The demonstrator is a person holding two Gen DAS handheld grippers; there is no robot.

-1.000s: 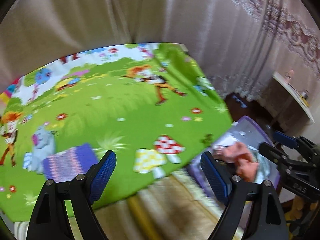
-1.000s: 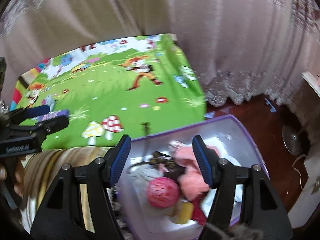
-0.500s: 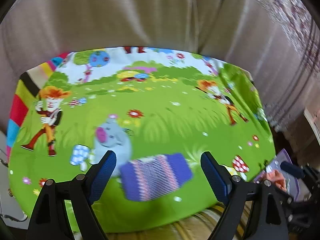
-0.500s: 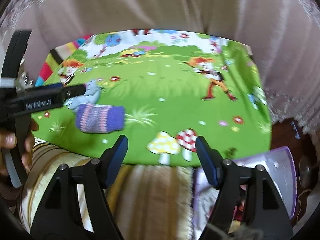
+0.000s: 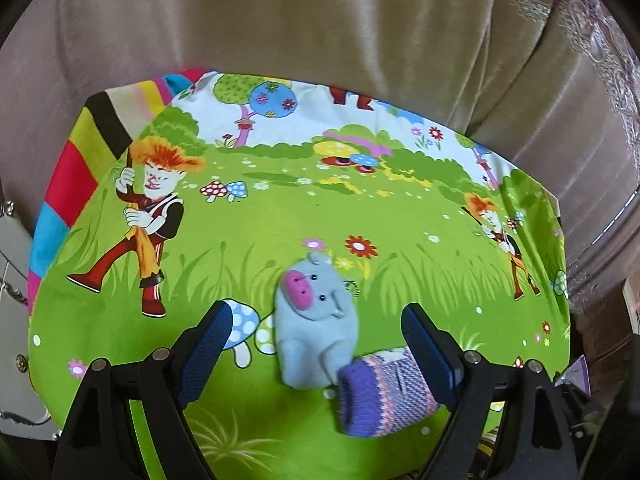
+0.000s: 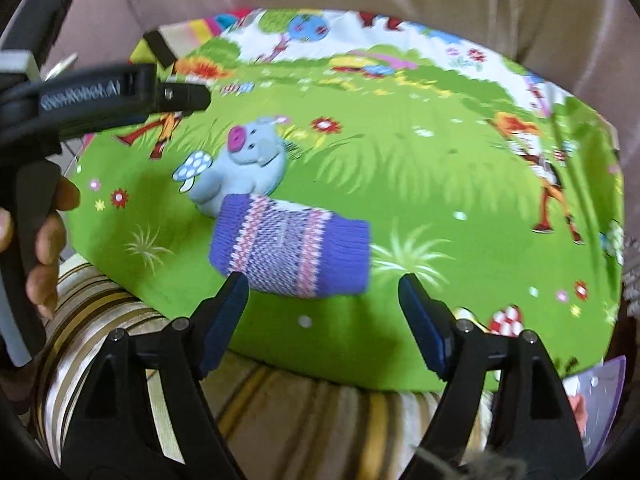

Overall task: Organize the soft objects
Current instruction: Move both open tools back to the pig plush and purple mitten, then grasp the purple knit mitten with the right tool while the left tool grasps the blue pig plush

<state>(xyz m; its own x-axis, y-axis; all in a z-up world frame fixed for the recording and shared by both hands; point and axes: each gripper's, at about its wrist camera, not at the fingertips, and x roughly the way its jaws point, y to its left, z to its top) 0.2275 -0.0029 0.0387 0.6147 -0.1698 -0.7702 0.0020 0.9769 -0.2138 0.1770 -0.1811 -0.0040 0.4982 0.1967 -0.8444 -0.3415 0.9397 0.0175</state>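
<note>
A grey plush pig [image 5: 316,320] with a pink snout lies on the green cartoon-print sheet [image 5: 280,208]. Against its near side lies a purple knitted piece [image 5: 384,396] with pink and white bands. My left gripper [image 5: 320,340] hovers open over the pig, its fingers either side and apart from it. In the right wrist view the knitted piece [image 6: 292,246] lies just ahead of my right gripper [image 6: 322,308], with the pig [image 6: 244,164] behind it. The right jaws are opening, with nothing between the pads. The left gripper's body, held by a hand [image 6: 44,240], shows at that view's left.
The sheet covers a raised surface with a striped brown and cream cover [image 6: 280,420] below its near edge. A beige curtain [image 5: 320,20] hangs behind. A corner of the purple plastic bin [image 6: 600,396] shows at lower right. White furniture [image 5: 12,264] stands at the left.
Both grippers have swung left, away from the purple bin and over the sheet. The pig and knitted piece now sit in front of them. The right jaws have widened.
</note>
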